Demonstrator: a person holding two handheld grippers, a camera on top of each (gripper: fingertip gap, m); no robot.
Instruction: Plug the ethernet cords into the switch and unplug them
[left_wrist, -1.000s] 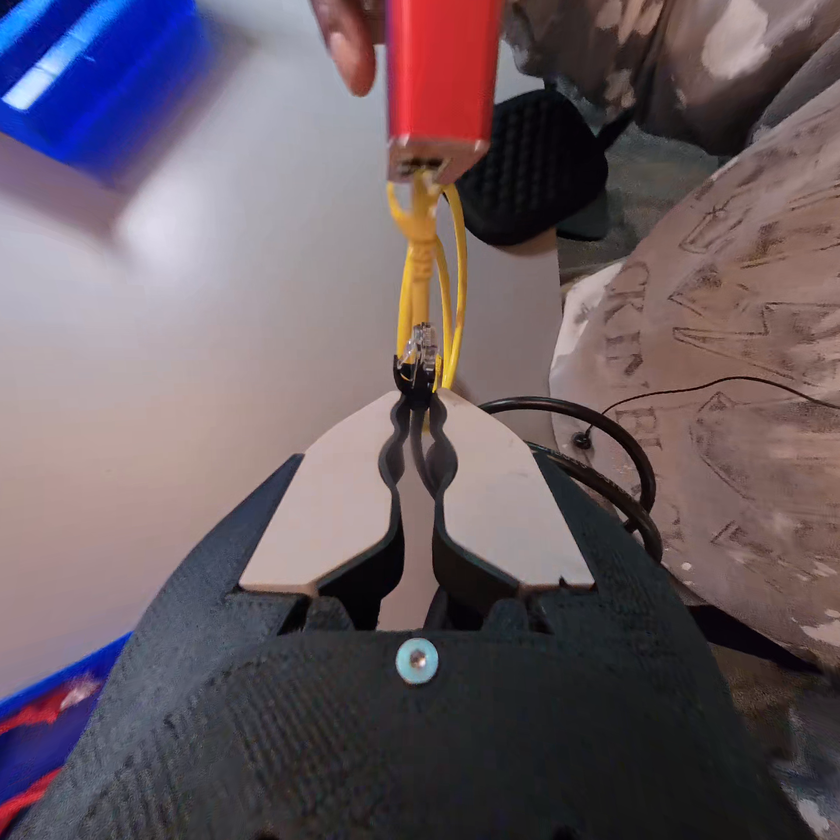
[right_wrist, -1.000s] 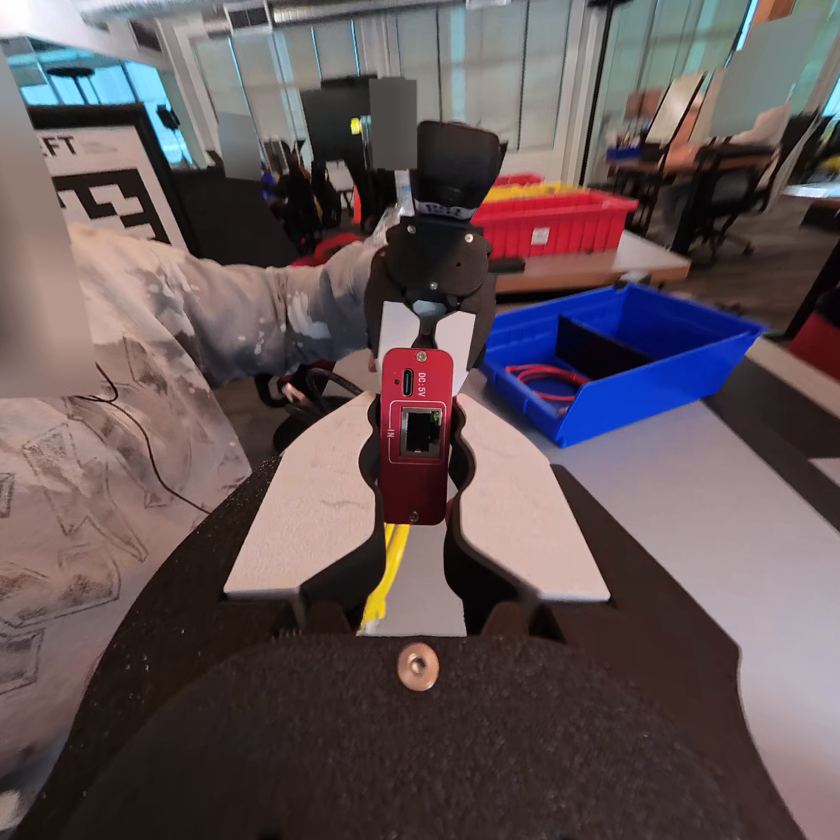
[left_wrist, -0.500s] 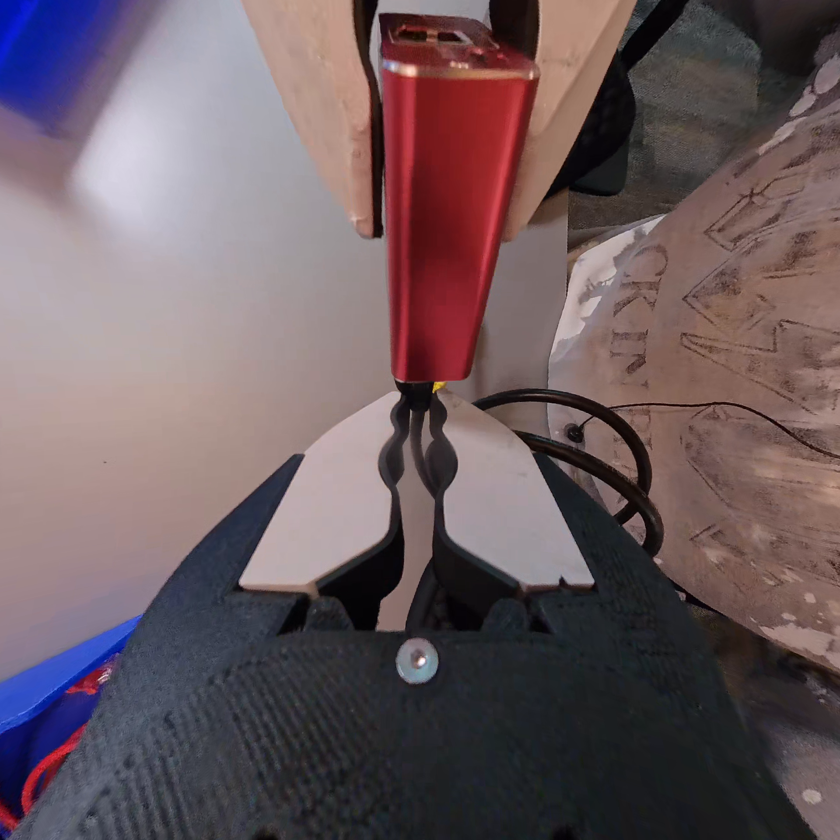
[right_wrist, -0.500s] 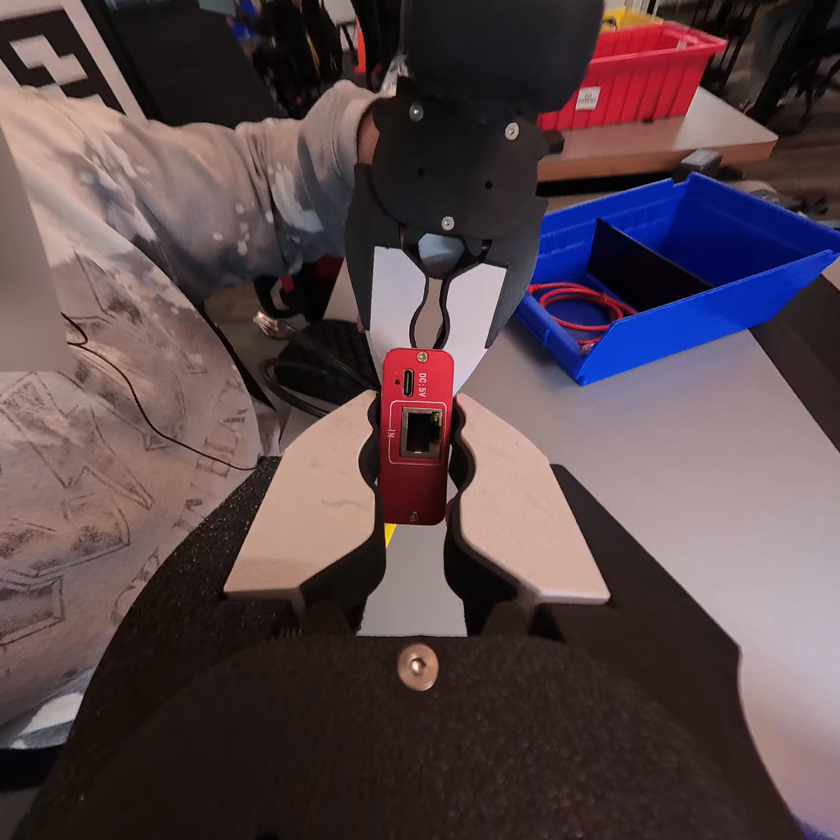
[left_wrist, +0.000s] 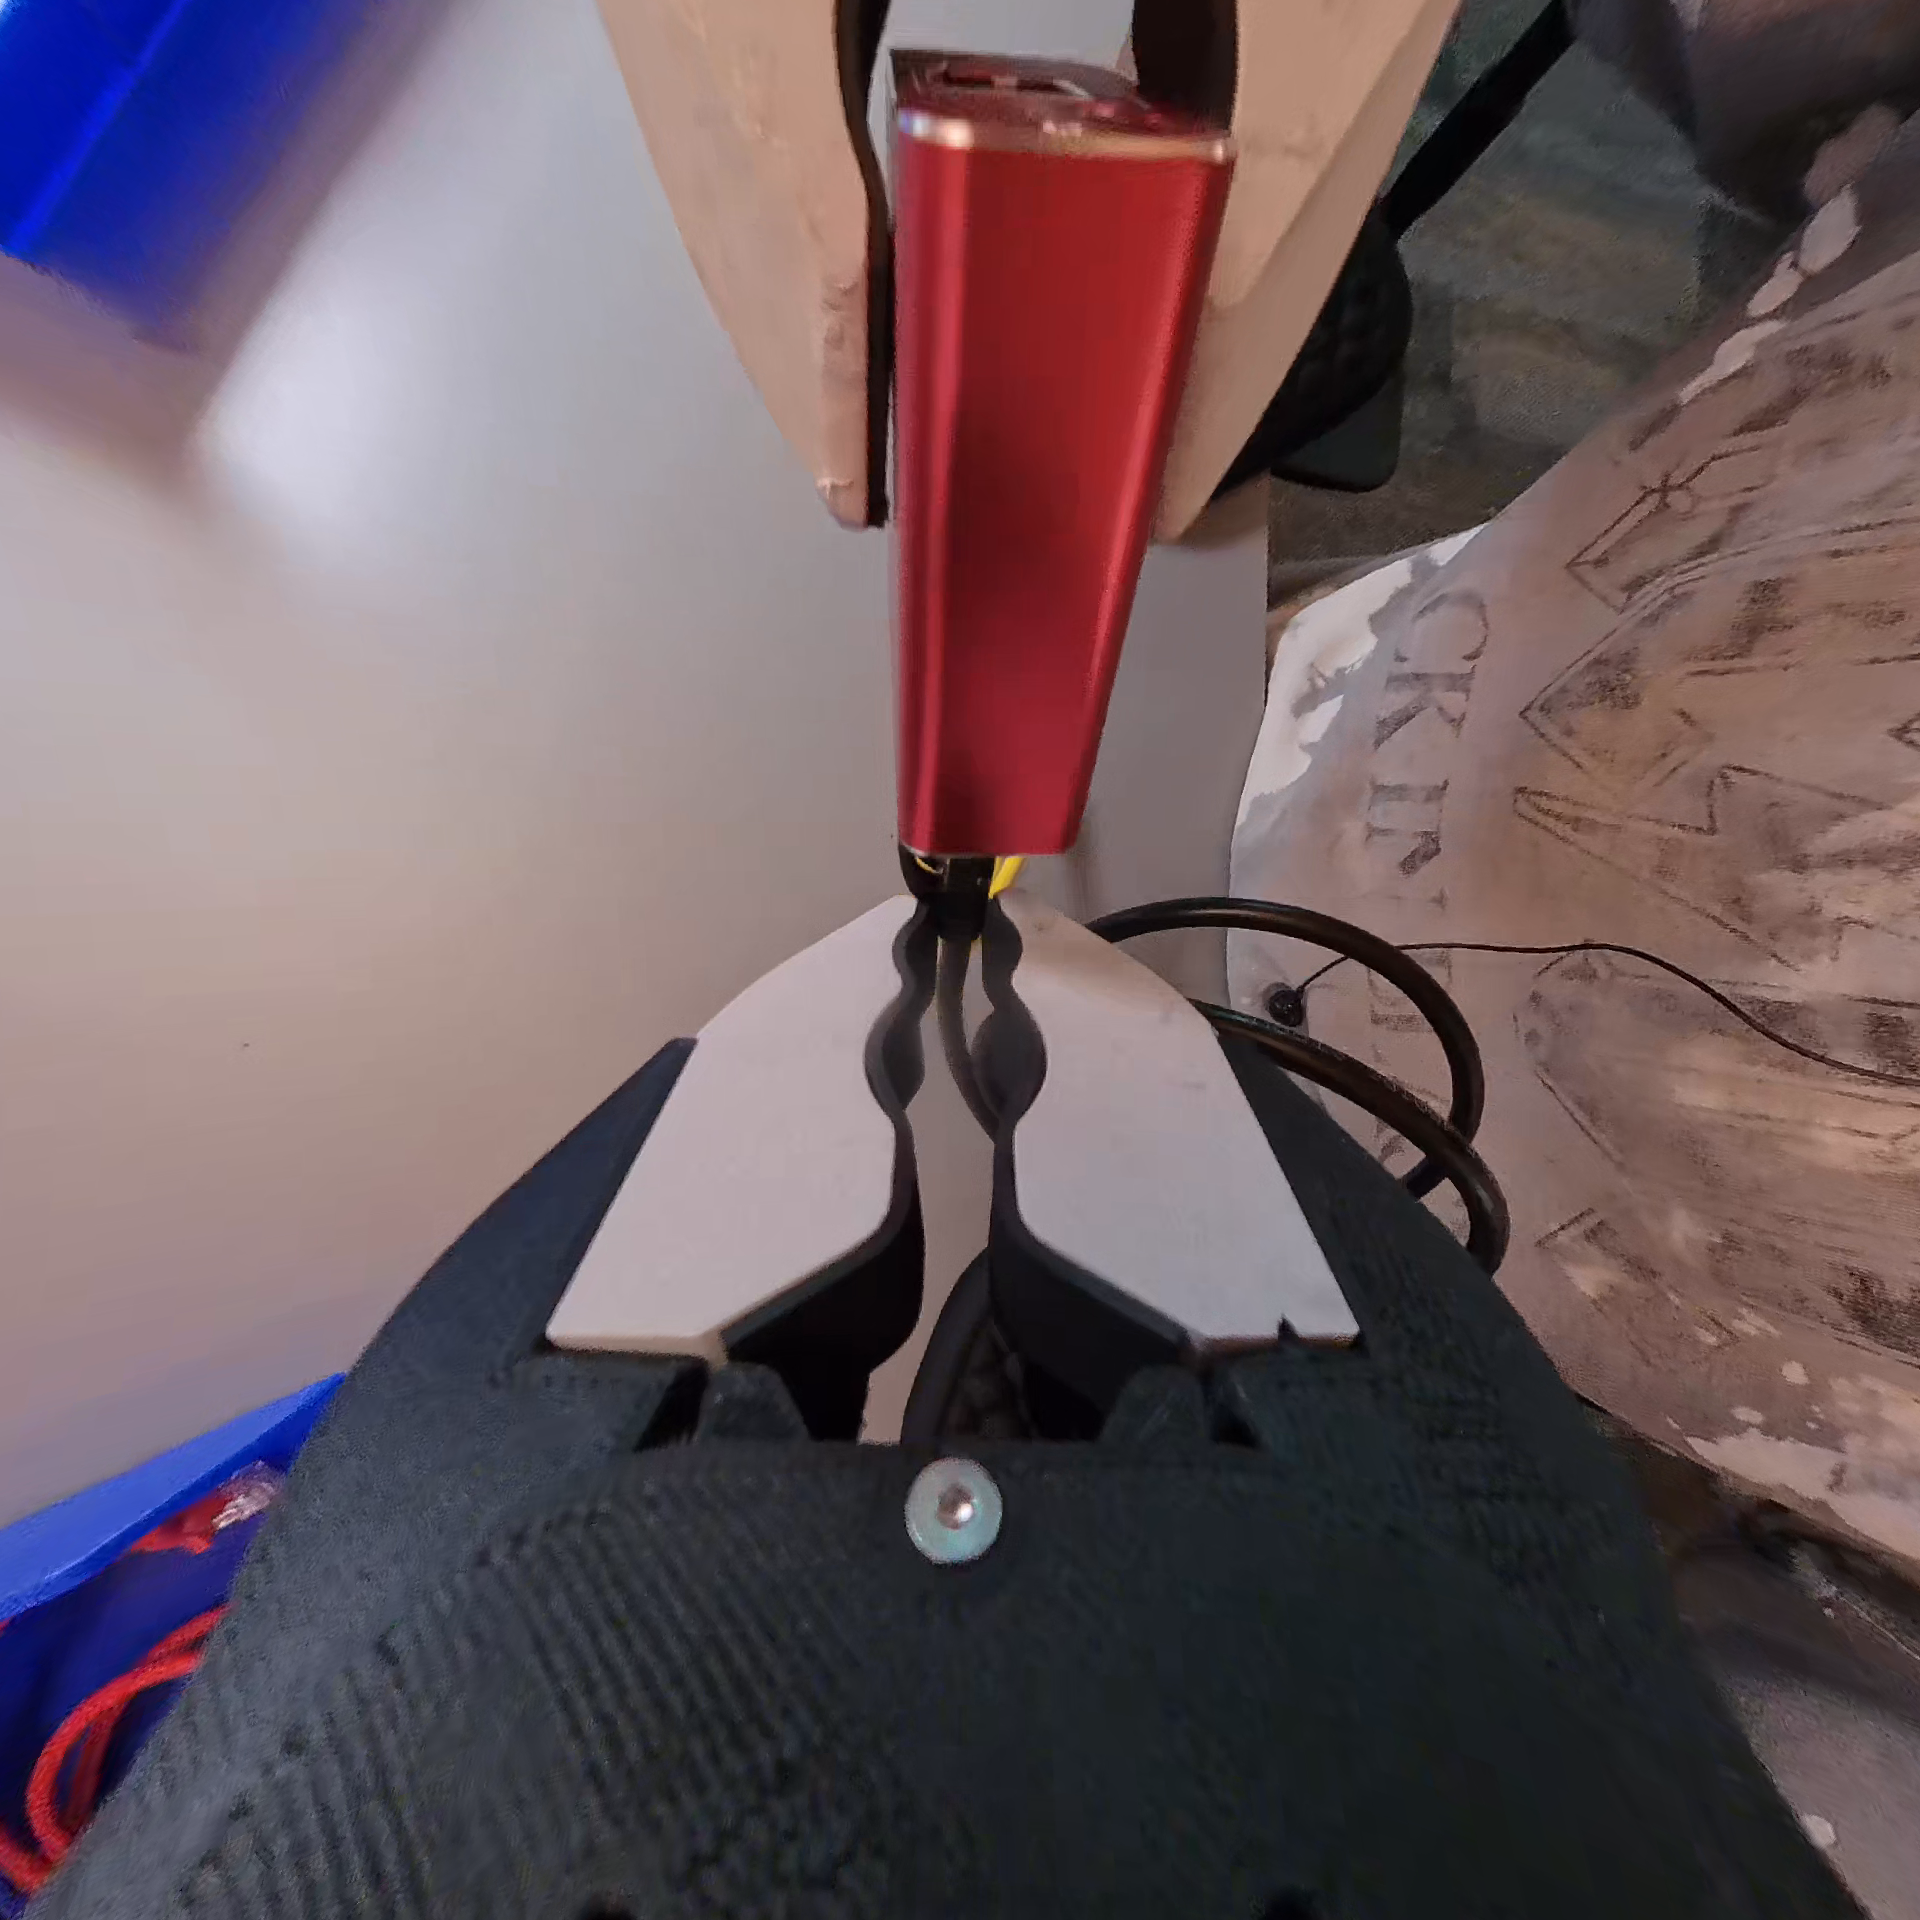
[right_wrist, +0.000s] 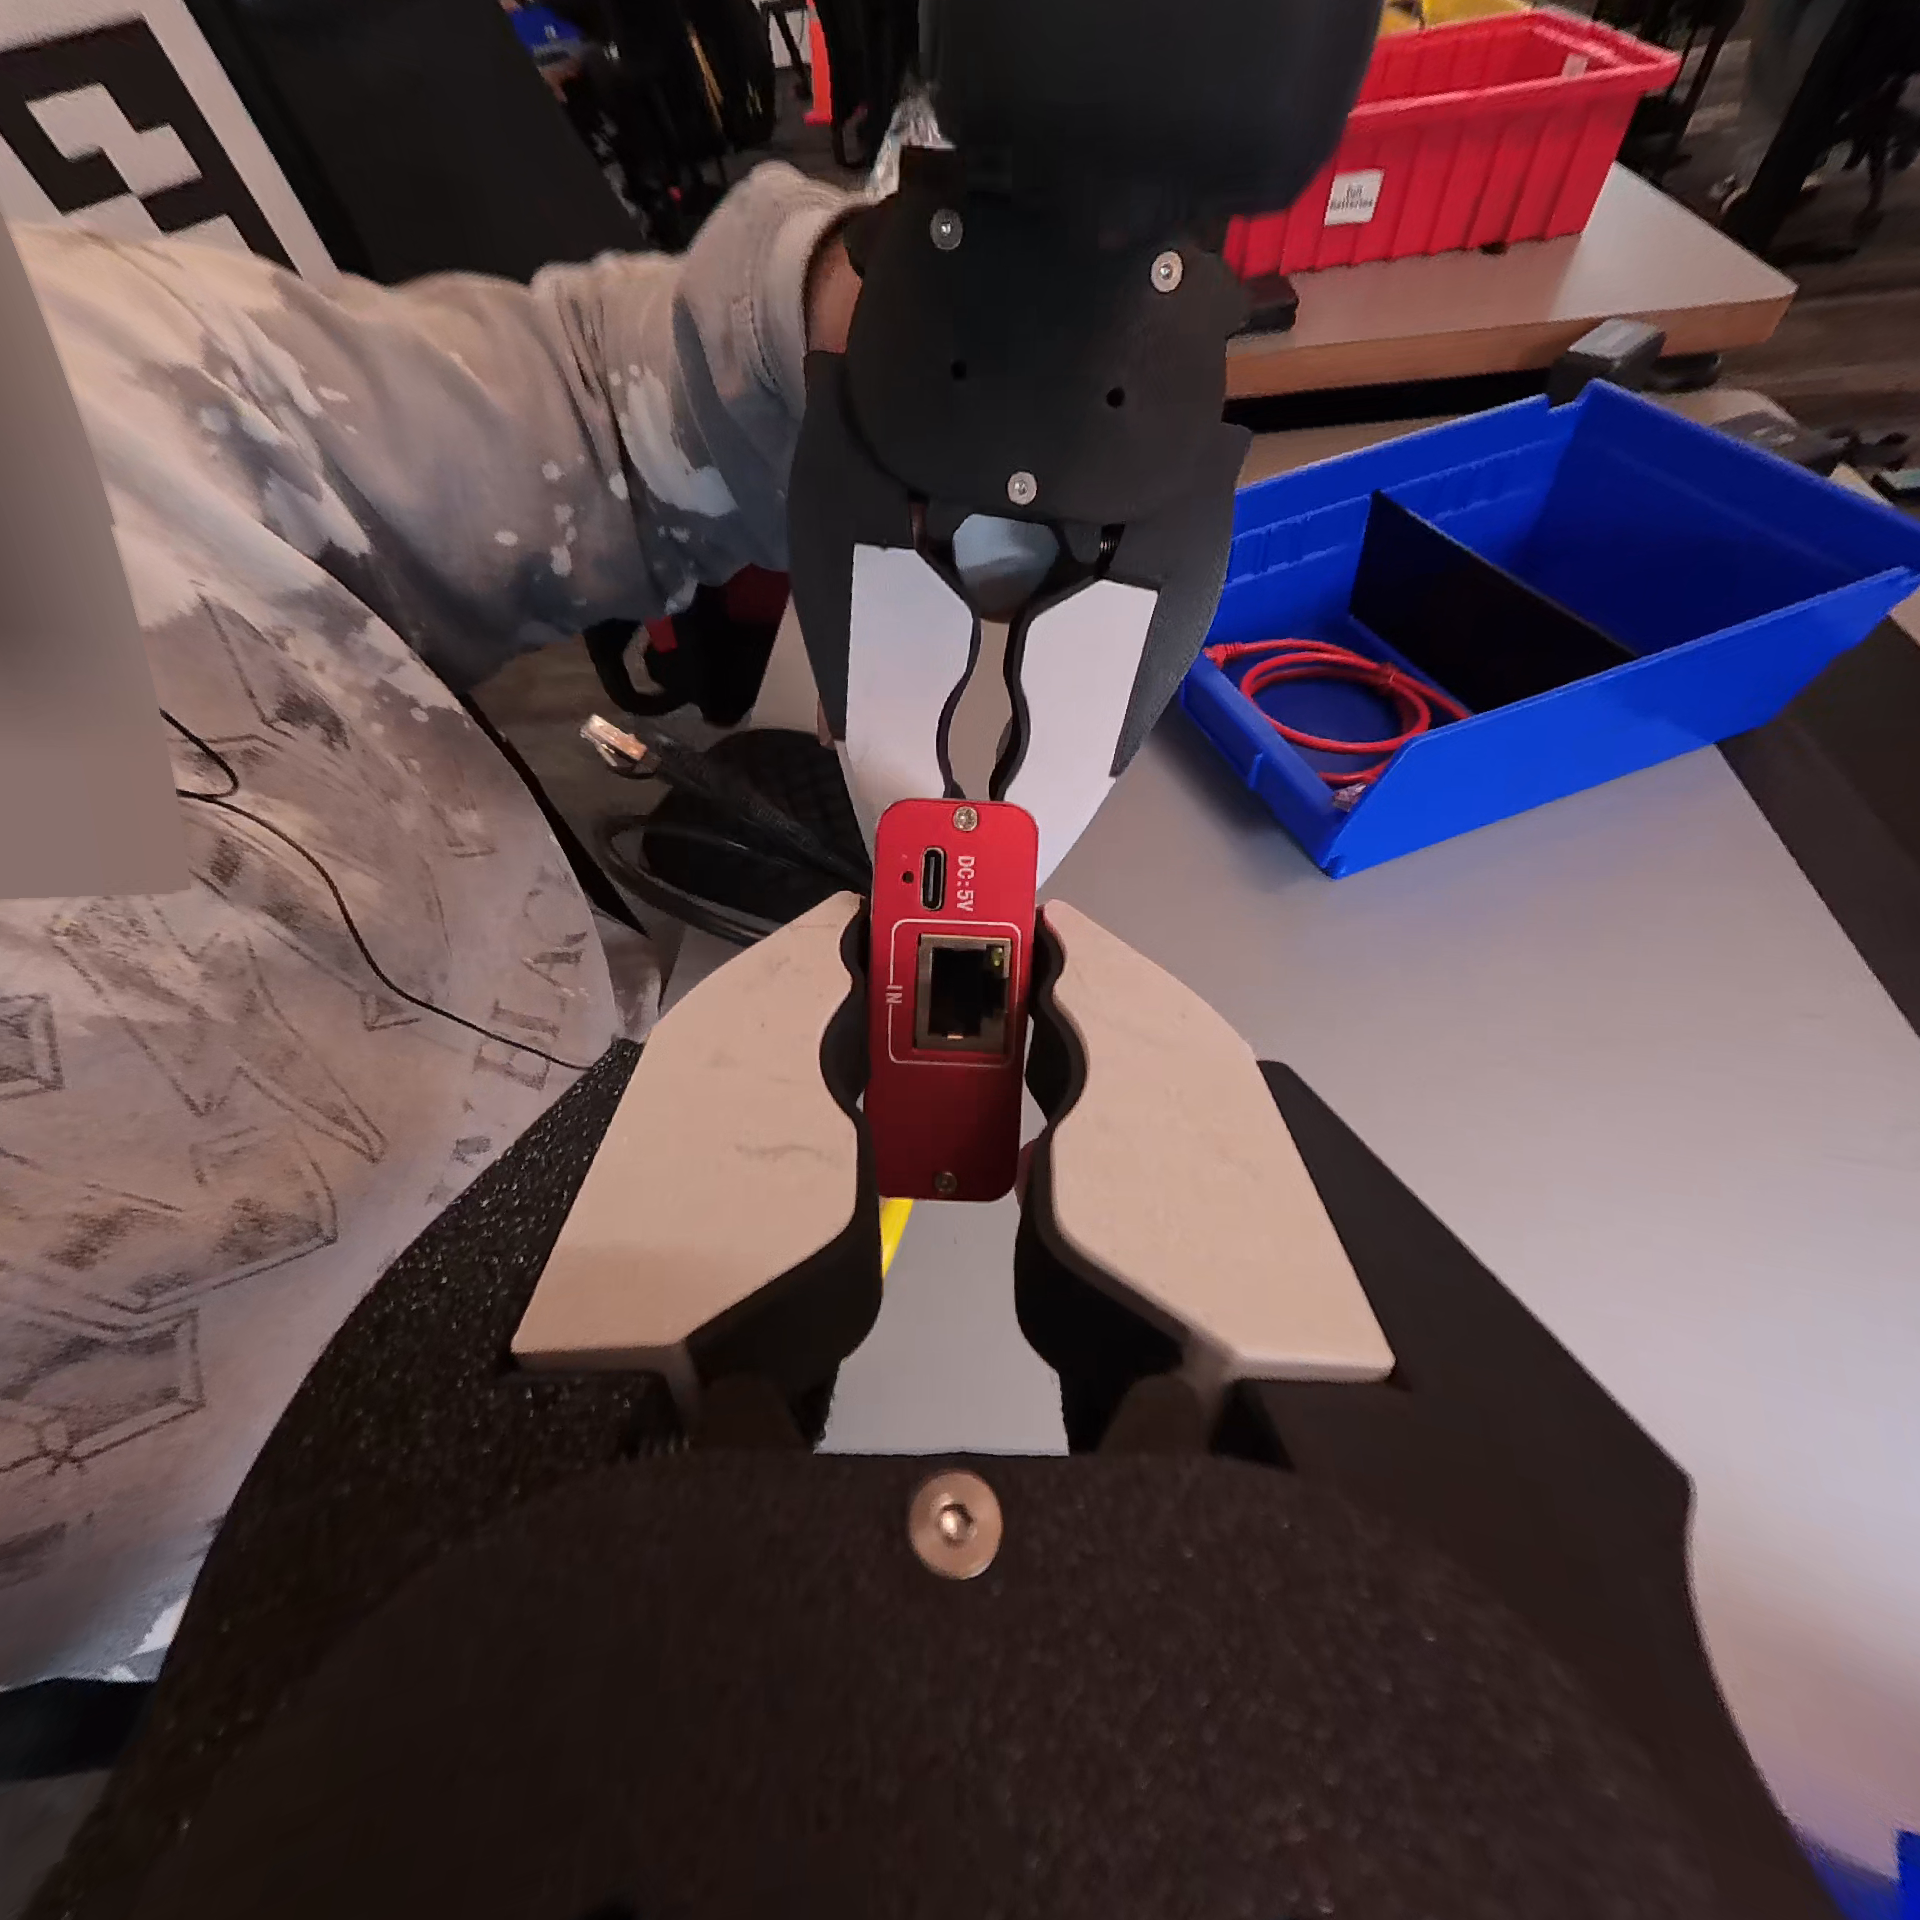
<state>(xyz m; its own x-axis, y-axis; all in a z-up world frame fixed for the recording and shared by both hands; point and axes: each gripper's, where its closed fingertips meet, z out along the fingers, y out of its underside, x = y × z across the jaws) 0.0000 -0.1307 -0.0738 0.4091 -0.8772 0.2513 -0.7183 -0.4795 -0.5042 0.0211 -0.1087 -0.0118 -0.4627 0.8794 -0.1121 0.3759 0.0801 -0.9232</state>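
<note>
surface: grey table (right_wrist: 1455, 1039) | on it: blue bin (right_wrist: 1662, 665), far right, holding a red cable (right_wrist: 1340, 707)

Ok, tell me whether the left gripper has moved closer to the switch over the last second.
Yes. In the right wrist view the left gripper now sits right at the red switch, lower and nearer against the blue bin.

Red switch (right_wrist: 954, 997) held upright; black cord (left_wrist: 951, 904) and yellow cord (left_wrist: 1006, 871) at its underside.

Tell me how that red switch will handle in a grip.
The red switch looks like a rigid metal case, so probably stiff. Its smooth glossy sides may slip. The right hand-held gripper holds it easily, suggesting it is light.
</note>
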